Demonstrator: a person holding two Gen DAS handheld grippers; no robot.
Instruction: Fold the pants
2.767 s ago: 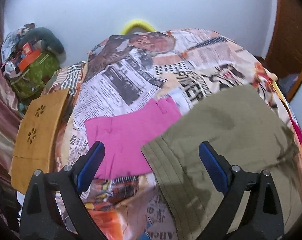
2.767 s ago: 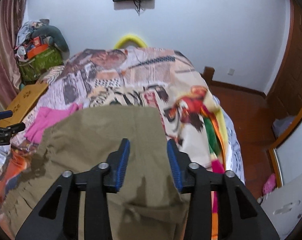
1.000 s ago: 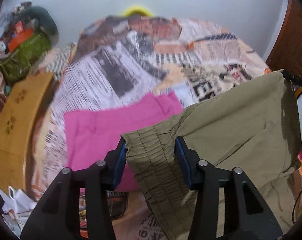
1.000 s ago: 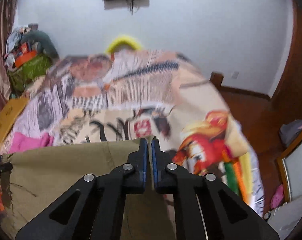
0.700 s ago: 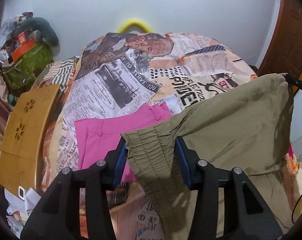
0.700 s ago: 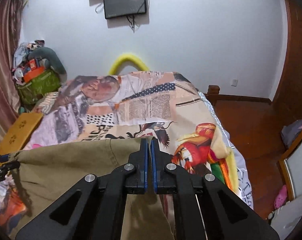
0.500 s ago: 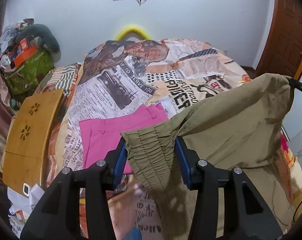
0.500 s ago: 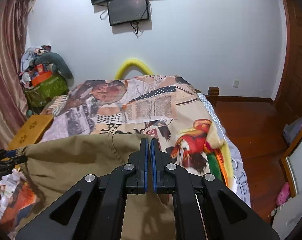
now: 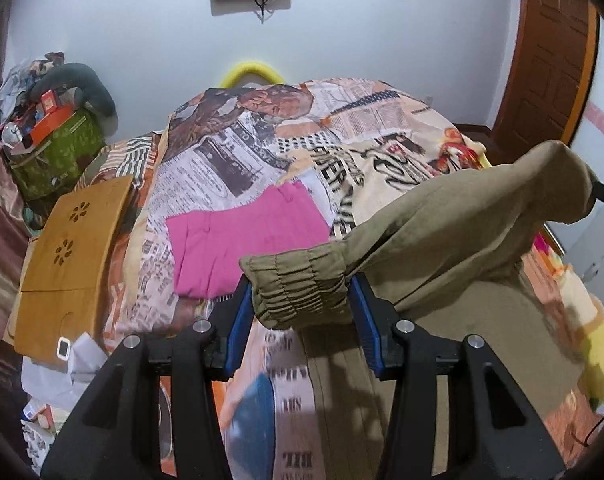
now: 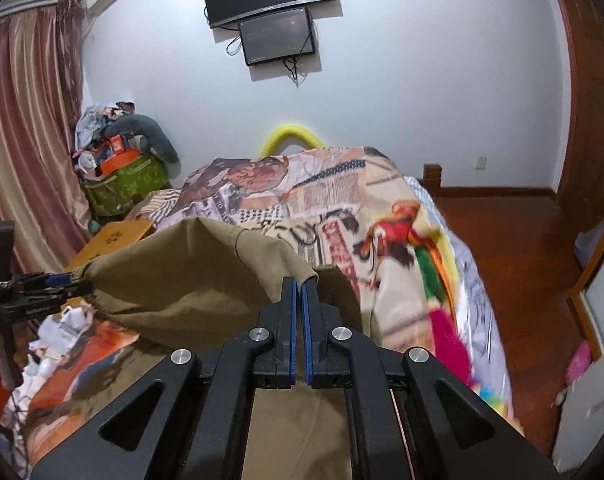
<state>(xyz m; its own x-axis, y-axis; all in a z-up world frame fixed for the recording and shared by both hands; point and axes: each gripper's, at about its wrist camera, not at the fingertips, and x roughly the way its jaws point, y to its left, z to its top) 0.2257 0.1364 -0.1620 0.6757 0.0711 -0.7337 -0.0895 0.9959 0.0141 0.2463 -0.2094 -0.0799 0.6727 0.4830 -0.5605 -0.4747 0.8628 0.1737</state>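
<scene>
2 grippers share the load: the left gripper (image 9: pixel 301 308) is clamped on the gathered elastic band of the khaki pants (image 9: pixel 454 240), low in the centre of its frame, and the right gripper (image 10: pixel 301 308) has its blue pads pressed together on a thin edge of the same cloth at the centre of its frame. Between them the pants hang as a slack sling above the printed bedspread (image 9: pixel 262 128), rising to the far right of the left view, where the other tool is barely in sight. More khaki cloth trails down over the bed at the lower right of that view. A pair of folded pink shorts (image 9: pixel 246 240) lies flat on the bedspread, left of centre, just beyond the left tool. A wooden lap desk (image 9: pixel 70 248) sits at the left edge of the bed.

The step in hand looks like lifting and spreading the garment before laying it down for a fold. To do it well, I would draw the 2 tools apart until the sag between them is gone, keep both at one height so the band stays level, and lower the cloth onto the open print at the middle right of the left view, clear of the pink shorts. The right tool's hold looks thin, so a sharp tug could pull the cloth free; a slow, even pull suits better.
</scene>
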